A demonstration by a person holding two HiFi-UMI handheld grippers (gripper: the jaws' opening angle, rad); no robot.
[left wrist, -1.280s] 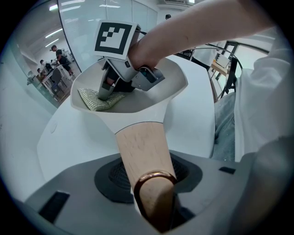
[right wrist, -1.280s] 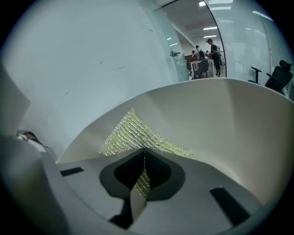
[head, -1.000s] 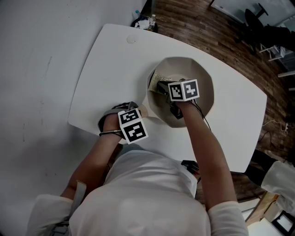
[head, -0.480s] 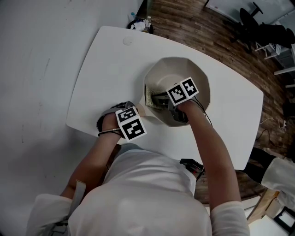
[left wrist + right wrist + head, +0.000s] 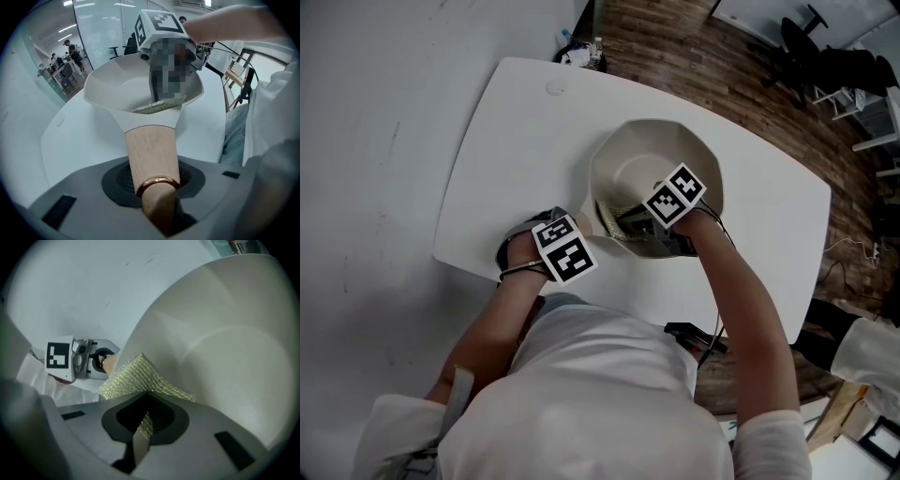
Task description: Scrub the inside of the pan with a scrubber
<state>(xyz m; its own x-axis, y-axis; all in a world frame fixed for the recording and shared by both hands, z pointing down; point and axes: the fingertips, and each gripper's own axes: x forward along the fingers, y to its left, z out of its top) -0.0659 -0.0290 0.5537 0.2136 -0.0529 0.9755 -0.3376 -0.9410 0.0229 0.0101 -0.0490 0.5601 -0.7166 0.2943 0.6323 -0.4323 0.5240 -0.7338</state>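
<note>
At a white table (image 5: 516, 141), the left gripper (image 5: 157, 197), jaws just closing tighter, clamps the pan's (image 5: 642, 155) wooden handle (image 5: 150, 154). The right gripper (image 5: 143, 425) pinches a scrubber (image 5: 136, 376) against the inner wall, its marker cube (image 5: 675, 195) hiding part of the inside. An office chair (image 5: 806, 42) stands beyond.

Table (image 5: 511, 159) bare left of pan (image 5: 630, 161), scrubber (image 5: 135, 377) inside

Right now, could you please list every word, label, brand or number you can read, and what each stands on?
No readable words, brands or numbers in any view.
Black-and-white marker cubes: square patterns only, no letters.
Cream pan, light wooden handle, yellow-green mesh scrubber: no print.
Small items past the white table: too small to read.
</note>
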